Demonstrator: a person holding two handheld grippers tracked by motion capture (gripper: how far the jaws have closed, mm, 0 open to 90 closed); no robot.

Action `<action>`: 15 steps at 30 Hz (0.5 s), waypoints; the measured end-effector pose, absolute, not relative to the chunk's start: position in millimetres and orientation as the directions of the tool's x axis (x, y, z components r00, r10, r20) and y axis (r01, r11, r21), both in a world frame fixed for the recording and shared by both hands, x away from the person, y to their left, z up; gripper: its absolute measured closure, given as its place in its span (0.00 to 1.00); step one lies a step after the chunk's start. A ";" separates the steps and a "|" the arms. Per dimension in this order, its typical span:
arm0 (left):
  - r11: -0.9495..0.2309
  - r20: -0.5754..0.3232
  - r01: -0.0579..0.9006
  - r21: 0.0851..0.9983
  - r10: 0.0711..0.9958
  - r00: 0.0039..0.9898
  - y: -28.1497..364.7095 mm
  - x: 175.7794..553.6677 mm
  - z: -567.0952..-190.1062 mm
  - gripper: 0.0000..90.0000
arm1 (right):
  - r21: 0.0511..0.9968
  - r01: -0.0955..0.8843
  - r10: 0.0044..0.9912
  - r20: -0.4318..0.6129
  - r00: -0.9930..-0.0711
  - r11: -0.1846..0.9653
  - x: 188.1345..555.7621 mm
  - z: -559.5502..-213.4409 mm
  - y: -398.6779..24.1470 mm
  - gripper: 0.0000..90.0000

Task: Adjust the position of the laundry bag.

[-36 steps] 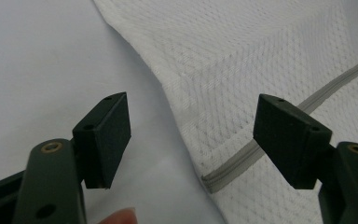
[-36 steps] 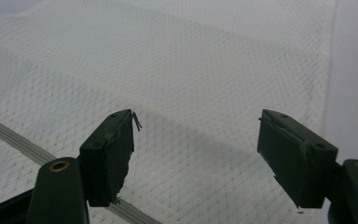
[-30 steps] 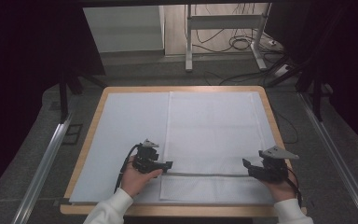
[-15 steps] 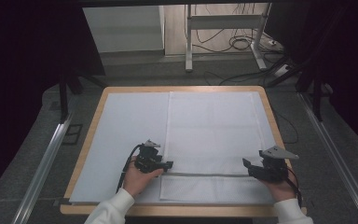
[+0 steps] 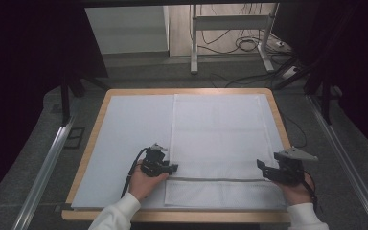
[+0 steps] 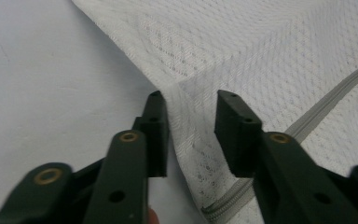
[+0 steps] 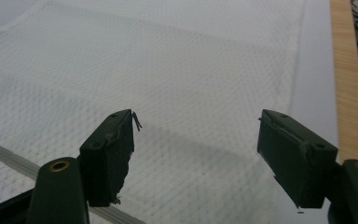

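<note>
Nothing moving since earlier frames: both hands staying put at near edge of white mesh cloth (image 5: 218,136).

Left gripper (image 5: 172,168) sitting at cloth's left edge, jaws parted, straddling edge beside grey zipper (image 6: 328,109), gripping nothing.

Right gripper (image 5: 261,165) hovering over cloth's right side, jaws spread wide, empty.

Cloth lying flat on pale mat (image 5: 124,139), on wooden table (image 5: 278,112).

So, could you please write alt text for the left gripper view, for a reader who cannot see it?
The open black tongs of the left gripper hang over the left edge of a white mesh cloth, its fabric showing in the gap between them. A grey zipper runs across the cloth at the right, and the cloth lies on a plain white table cover.
</note>
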State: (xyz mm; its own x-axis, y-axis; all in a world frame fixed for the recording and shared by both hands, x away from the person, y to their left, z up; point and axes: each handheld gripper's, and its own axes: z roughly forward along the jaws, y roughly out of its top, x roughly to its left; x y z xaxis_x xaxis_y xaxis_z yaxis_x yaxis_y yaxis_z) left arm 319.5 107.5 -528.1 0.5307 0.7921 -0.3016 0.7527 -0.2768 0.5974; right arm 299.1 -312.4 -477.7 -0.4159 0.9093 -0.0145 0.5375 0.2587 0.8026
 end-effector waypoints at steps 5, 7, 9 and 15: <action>-0.282 -0.298 0.744 0.605 0.787 0.540 108.3 319.0 -527.7 0.91 | 0.767 0.601 0.931 0.016 -0.365 0.223 304.0 -475.4 -327.7 0.31; -0.275 -0.307 0.744 0.608 0.783 0.541 108.8 319.0 -527.4 0.92 | 0.762 0.610 0.933 0.021 -0.359 0.218 304.7 -475.6 -329.6 0.31; -0.277 -0.313 0.744 0.608 0.778 0.545 109.1 319.0 -527.5 0.95 | 0.749 0.630 0.937 0.038 -0.349 0.204 306.6 -476.4 -334.6 0.33; -0.289 -0.309 0.741 0.607 0.773 0.555 108.9 318.7 -527.7 0.99 | 0.681 0.705 0.936 0.083 -0.341 0.197 314.3 -485.6 -348.3 0.38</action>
